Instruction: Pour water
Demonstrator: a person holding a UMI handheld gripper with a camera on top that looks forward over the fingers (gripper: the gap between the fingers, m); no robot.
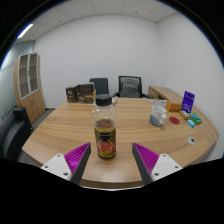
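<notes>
One bottle [105, 136], one glass [157, 112], two office chairs [130, 86].

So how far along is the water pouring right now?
Nothing looks done yet. The open hand-held gripper holds nothing; the dark labelled bottle with a light cap stands upright on the wooden table just ahead of its fingers. Left: grasp it, carry it to the clear glass cup beyond, and pour.

office chairs [118, 87], wooden cabinet [30, 85], purple sign [188, 100]

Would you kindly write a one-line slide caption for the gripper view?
Open gripper approaches a labelled bottle standing just ahead of its fingers on a wooden conference table.
</notes>
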